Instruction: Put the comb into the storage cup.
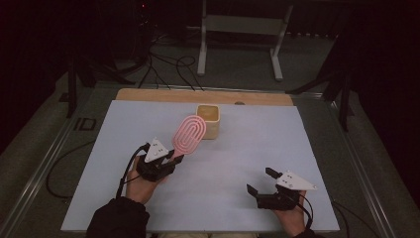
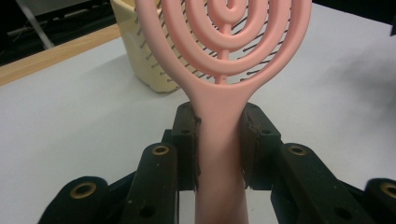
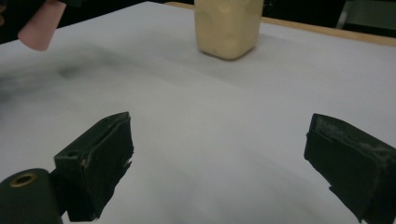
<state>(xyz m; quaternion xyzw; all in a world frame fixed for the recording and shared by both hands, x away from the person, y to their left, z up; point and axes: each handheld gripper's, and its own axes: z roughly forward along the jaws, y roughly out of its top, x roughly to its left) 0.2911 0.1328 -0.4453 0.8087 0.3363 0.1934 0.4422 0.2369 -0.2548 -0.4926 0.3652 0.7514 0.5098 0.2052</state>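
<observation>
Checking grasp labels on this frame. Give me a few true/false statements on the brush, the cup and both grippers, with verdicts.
1. The left gripper is shut on the handle of the pink hairbrush. True.
2. The right gripper holds the cream cup. False: its jaws stand wide apart with nothing between them, low over the white mat, and the cup stands farther up the table.
3. The hairbrush lies flat on the mat. False: it is held up off the mat, its head pointing toward the cup.
4. The cup stands upright near the far edge of the mat. True.
5. The brush head is solid. False: it is made of open concentric loops with dark bristles showing behind them.
</observation>
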